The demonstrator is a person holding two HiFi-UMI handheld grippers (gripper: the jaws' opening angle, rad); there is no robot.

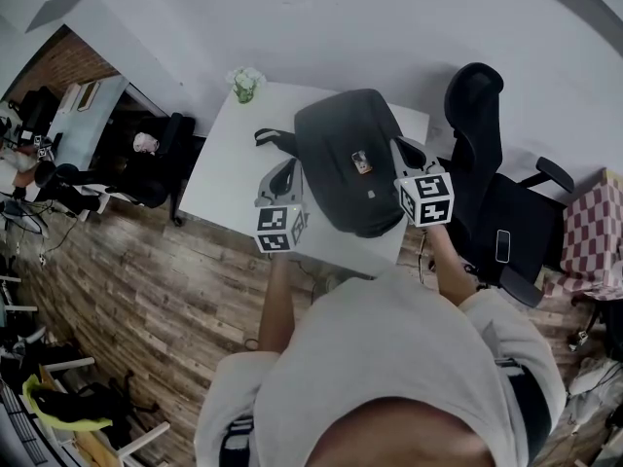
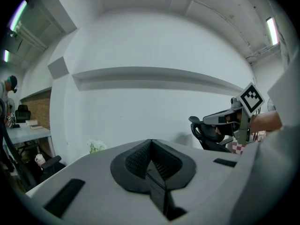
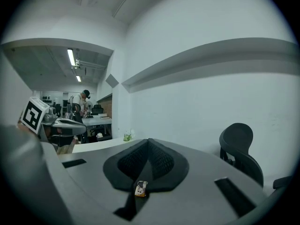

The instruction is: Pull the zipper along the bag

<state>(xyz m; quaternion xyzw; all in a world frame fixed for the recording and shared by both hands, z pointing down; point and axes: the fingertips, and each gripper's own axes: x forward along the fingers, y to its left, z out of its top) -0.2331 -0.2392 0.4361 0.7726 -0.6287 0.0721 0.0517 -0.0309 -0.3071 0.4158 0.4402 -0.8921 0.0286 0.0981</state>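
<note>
White counter [image 1: 229,173] holds the bag [image 1: 341,144]. Left tongs [image 2: 151,142] and right tongs [image 3: 148,140] hover either side of it, both pressed together and empty. Honestly can't spot the zipper.

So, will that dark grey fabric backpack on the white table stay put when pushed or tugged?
Probably not alone: the dark grey fabric backpack looks soft and rounded, so it would likely deform and slide on the smooth white table. Its loose strap lies curled beside it, so that part is probably floppy.
</note>
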